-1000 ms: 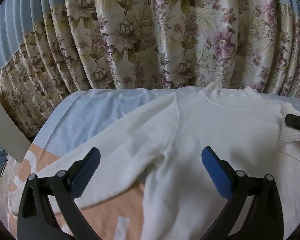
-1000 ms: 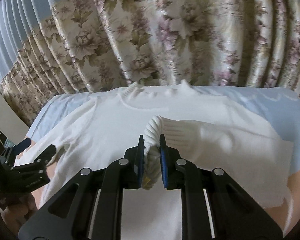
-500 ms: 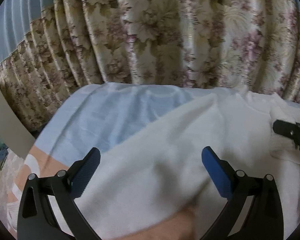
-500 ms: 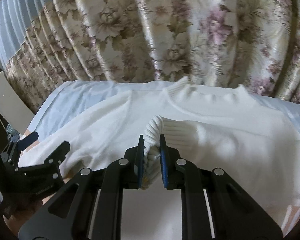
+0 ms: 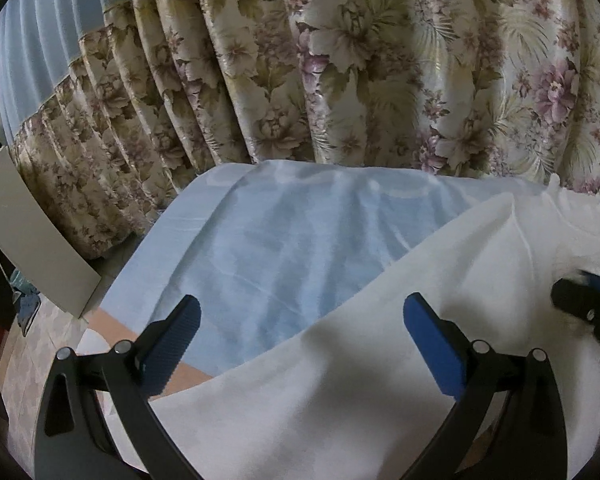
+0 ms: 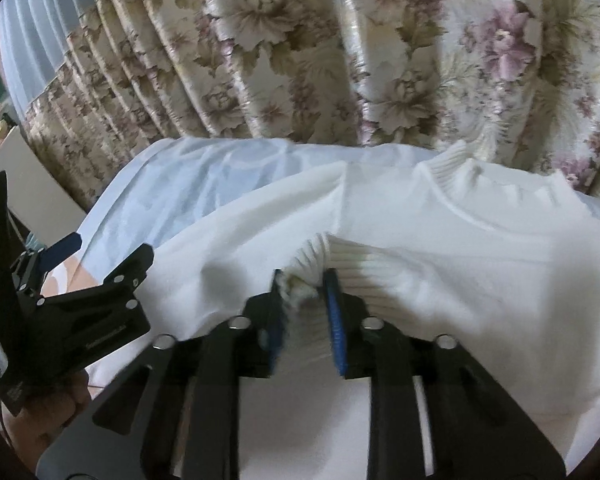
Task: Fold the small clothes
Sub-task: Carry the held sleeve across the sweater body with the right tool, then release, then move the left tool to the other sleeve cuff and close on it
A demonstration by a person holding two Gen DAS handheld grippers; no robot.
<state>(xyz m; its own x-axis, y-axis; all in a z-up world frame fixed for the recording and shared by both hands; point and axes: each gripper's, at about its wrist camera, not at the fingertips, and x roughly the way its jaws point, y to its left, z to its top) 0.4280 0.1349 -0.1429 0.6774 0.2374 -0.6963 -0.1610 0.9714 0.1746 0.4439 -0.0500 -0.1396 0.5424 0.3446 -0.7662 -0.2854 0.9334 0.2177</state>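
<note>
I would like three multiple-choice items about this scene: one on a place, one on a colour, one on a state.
1. Where does the ribbed cuff lie?
A. between the right tongs
B. on the curtain
C. under the grey board

2. What colour is the sheet under the sweater?
A. red
B. pale blue
C. black

3. How do the left tongs stand?
A. shut on the collar
B. shut on the sheet
C. open, holding nothing

Answers: 1 A, the right wrist view shows the cuff between the two blue pads. 2 B, the bare cloth beside the sweater is pale blue. 3 C, the left wrist view shows the pads wide apart over the sweater.
</note>
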